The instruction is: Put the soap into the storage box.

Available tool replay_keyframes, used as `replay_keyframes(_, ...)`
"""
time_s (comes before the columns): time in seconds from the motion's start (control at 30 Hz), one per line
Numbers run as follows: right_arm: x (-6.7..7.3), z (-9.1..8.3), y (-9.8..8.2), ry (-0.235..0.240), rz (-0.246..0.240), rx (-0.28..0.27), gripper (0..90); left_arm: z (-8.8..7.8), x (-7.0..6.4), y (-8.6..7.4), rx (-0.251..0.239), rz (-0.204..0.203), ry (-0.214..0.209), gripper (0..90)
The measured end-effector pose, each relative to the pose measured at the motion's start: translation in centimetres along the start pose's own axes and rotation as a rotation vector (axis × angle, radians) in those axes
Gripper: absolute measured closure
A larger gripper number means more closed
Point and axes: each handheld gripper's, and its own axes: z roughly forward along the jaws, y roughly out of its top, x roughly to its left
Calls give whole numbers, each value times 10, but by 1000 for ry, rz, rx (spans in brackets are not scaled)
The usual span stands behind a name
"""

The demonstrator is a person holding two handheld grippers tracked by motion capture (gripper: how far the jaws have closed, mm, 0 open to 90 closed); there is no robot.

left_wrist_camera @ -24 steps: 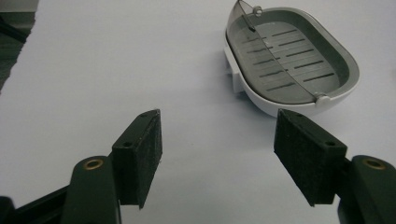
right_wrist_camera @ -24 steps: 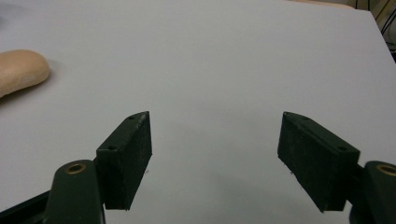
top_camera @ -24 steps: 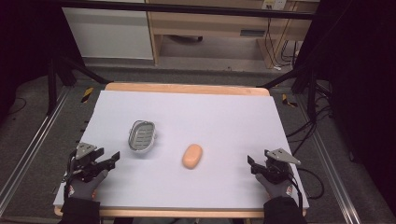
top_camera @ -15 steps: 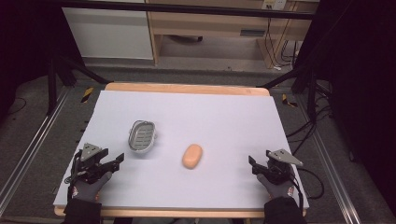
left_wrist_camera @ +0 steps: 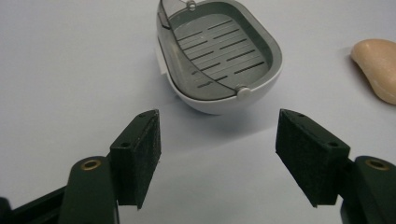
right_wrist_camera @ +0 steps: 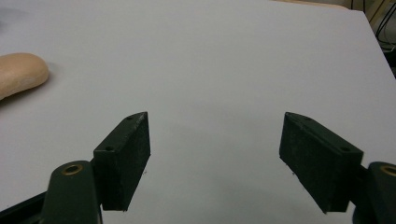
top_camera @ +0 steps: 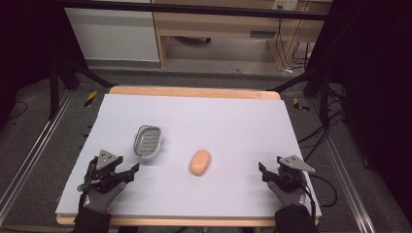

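the soap dish (top_camera: 147, 141) sits left of centre on the surface (top_camera: 233, 116); the soap bar (top_camera: 200, 162) lies just right, slightly lower in frame.

Looks like a lab setup: white-covered worktop (top_camera: 233, 116) boxed in by a black frame (top_camera: 194, 8), cables (top_camera: 318, 141) trailing, plain cabinets (top_camera: 114, 34) behind.
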Motion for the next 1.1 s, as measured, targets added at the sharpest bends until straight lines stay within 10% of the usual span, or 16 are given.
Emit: replay_keyframes(1.1,0,0,3,2,5,6,231,15,-48,31,-16,88,-102,277)
